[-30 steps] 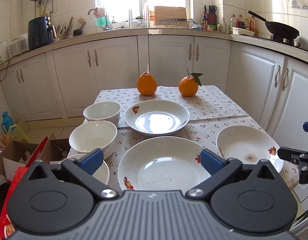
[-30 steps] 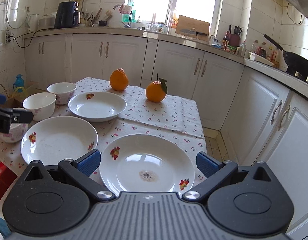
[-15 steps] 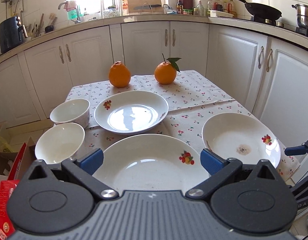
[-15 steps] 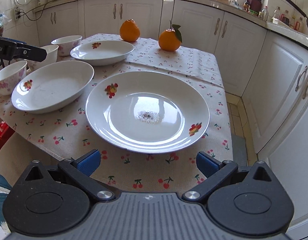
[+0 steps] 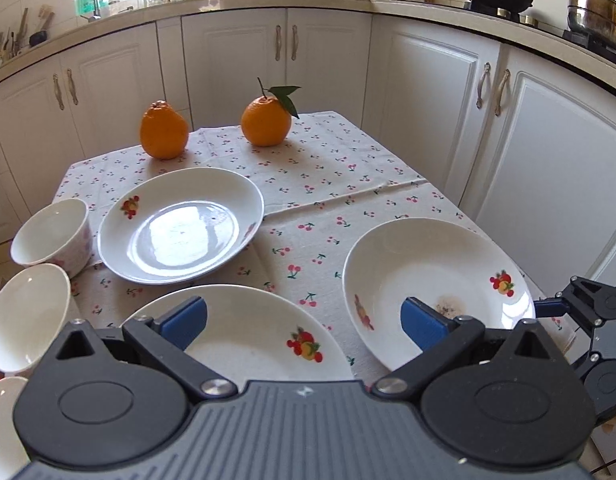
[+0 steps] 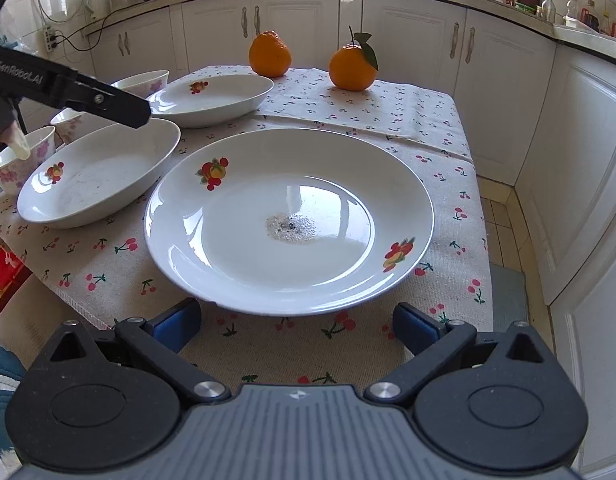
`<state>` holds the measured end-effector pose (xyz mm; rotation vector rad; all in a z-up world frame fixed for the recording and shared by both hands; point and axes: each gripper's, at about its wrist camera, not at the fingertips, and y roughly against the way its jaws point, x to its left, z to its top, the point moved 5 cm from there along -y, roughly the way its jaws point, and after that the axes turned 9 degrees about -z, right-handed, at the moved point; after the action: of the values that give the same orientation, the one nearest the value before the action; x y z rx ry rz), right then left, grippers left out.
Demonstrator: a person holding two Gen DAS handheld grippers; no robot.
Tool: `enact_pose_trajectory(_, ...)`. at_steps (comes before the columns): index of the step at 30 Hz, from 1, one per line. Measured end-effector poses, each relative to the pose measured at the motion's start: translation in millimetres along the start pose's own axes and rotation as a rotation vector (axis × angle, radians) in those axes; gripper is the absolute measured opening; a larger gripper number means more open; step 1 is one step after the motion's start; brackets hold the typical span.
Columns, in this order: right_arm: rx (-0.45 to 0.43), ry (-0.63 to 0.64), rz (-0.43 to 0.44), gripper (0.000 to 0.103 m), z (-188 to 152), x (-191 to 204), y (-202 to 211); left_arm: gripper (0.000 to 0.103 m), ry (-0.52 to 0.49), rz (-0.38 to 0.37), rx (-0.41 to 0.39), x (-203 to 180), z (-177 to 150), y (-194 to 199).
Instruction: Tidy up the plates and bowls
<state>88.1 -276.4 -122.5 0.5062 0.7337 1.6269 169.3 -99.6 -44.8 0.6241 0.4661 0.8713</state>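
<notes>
Three white fruit-print plates lie on the cherry tablecloth. The soiled right plate (image 6: 288, 220) sits just in front of my open right gripper (image 6: 296, 326), whose fingertips are at its near rim; it also shows in the left wrist view (image 5: 435, 280). My open left gripper (image 5: 304, 324) hovers over the near plate (image 5: 244, 336), also seen in the right wrist view (image 6: 100, 176). The far plate (image 5: 180, 228) lies behind. White bowls (image 5: 54, 234) (image 5: 24, 316) stand along the left edge.
Two oranges (image 5: 164, 130) (image 5: 266, 120) sit at the table's far end. White kitchen cabinets (image 5: 547, 168) surround the table on the far and right sides. A red box (image 6: 0, 276) is on the floor left of the table.
Both grippers have moved forward and lower toward the table. The right gripper has closed in on the soiled plate's near rim. The left gripper has swung right over the near plate.
</notes>
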Motion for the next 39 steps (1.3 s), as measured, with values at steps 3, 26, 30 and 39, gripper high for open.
enact_pose_trajectory(3, -0.034, 0.011, 0.017, 0.103, -2.7, -1.8, 1.2, 0.102, -0.022, -0.012, 0.025, -6.9, 6.3, -13.8)
enact_pose_trajectory(26, -0.14, 0.077, 0.108, 0.103, -4.9, -9.7, -1.5, 0.08, -0.105, -0.26, 0.378, -36.1, 43.3, -118.7)
enact_pose_trajectory(30, -0.137, 0.088, 0.116, 0.103, -3.9, -10.1, -2.4, 0.071, -0.099, -0.285, 0.405, -35.7, 46.8, -125.5)
enact_pose_trajectory(39, -0.129, 0.098, 0.127, 0.103, -1.6, -11.5, -4.1, 0.061, -0.109, -0.308, 0.449, -35.4, 48.4, -134.3)
